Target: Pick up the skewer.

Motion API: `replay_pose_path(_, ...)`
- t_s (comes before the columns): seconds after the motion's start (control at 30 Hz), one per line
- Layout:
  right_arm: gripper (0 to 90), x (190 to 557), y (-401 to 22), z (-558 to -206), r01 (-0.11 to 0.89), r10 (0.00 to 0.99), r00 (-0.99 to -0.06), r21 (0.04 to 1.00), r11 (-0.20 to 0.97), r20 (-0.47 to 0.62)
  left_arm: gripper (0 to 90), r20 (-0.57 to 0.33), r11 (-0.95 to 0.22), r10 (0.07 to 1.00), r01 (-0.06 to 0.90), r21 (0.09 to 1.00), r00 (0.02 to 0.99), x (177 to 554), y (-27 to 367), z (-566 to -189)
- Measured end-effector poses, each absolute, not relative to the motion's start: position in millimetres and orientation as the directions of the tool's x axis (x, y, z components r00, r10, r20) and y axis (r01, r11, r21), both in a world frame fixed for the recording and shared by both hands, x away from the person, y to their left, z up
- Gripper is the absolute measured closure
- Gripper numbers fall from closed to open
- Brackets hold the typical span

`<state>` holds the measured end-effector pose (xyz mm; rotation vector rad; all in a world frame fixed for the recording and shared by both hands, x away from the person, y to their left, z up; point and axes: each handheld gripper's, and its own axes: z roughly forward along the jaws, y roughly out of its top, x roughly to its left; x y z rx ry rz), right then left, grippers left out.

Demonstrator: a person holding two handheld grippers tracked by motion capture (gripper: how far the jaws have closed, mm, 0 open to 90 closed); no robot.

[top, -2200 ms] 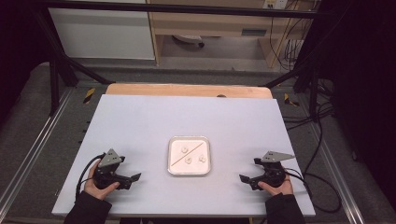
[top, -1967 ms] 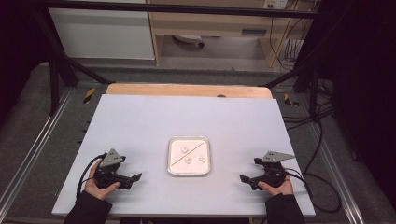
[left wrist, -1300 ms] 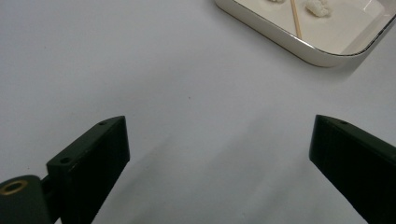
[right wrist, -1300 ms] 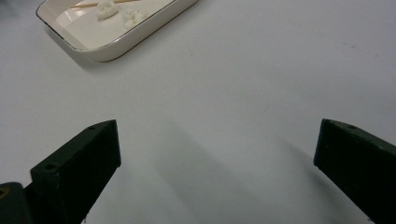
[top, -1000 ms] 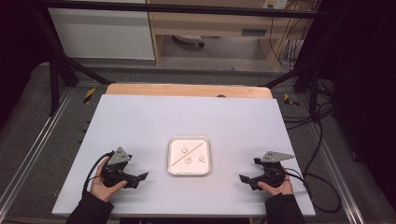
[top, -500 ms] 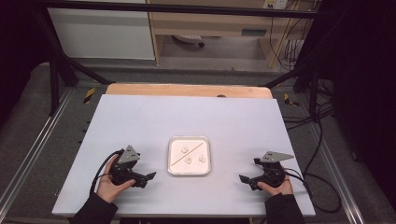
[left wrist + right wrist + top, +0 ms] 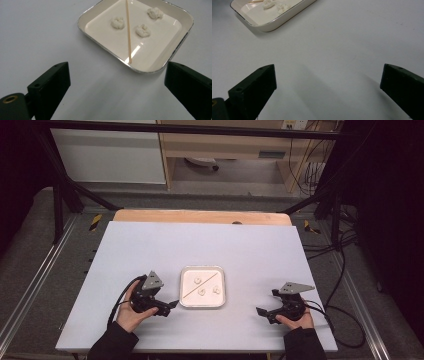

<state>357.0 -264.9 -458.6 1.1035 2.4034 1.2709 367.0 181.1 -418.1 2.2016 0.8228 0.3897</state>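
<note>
- White tabletop (image 7: 250, 250) on a wooden bench, dark floor and black frame legs around it, cables trailing off on the right side.
- Square white tray (image 7: 202, 302) sits near the front edge, roughly centred between your two hands — shallow, rounded corners, thin metallic rim.
- Inside the tray: three small white crumbly lumps — one (image 7: 117, 22) on one side of the stick, two (image 7: 143, 30) (image 7: 155, 12) on the other.
- Thin wooden stick (image 7: 128, 32) lies flat across the tray floor, running from near one corner to past the middle; it passes between the lumps and touches none that I can see.
- Your left gripper (image 7: 170, 305) is just beside the tray's left wall, jaws spread wide, nothing between them. In the left gripper view the nearest tray corner sits between the two jaws, not touching either.
- Your right gripper (image 7: 263, 312) rests on the table well apart from the tray's right side, jaws also fully spread and empty. The right gripper view has the tray at top left, bare table ahead.
- Nothing stands between either gripper and the tray.
</note>
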Motion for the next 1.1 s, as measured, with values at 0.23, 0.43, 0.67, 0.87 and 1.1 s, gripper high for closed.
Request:
replay_pose_path(0.23, 1.2, 357.3, -264.9, -458.8, 0.516, 0.697, -0.702, 0.780, 0.353, 0.149, 7.8, 0.028, -0.534, 0.662, 0.444, 0.720, 0.749, 374.3, 163.9, -415.2)
replay_pose_path(0.43, 1.2, 357.4, -264.8, -458.9, 0.516, 0.696, -0.702, 0.781, 0.352, 0.150, 11.5, 0.024, -0.545, 0.663, 0.460, 0.700, 0.749, 382.3, 152.9, -416.4)
replay_pose_path(0.67, 1.2, 357.3, -264.8, -458.8, 0.518, 0.695, -0.703, 0.779, 0.353, 0.151, 18.9, 0.022, -0.556, 0.660, 0.469, 0.686, 0.751, 389.8, 141.3, -418.8)
replay_pose_path(0.87, 1.2, 357.2, -264.8, -458.8, 0.518, 0.695, -0.703, 0.780, 0.353, 0.152, 31.3, 0.042, -0.588, 0.642, 0.456, 0.668, 0.765, 391.1, 128.3, -420.9)
replay_pose_path(1.1, 1.3, 357.4, -264.8, -458.8, 0.517, 0.694, -0.704, 0.780, 0.354, 0.151, 46.0, 0.028, -0.603, 0.633, 0.470, 0.644, 0.774, 393.1, 124.4, -426.7)
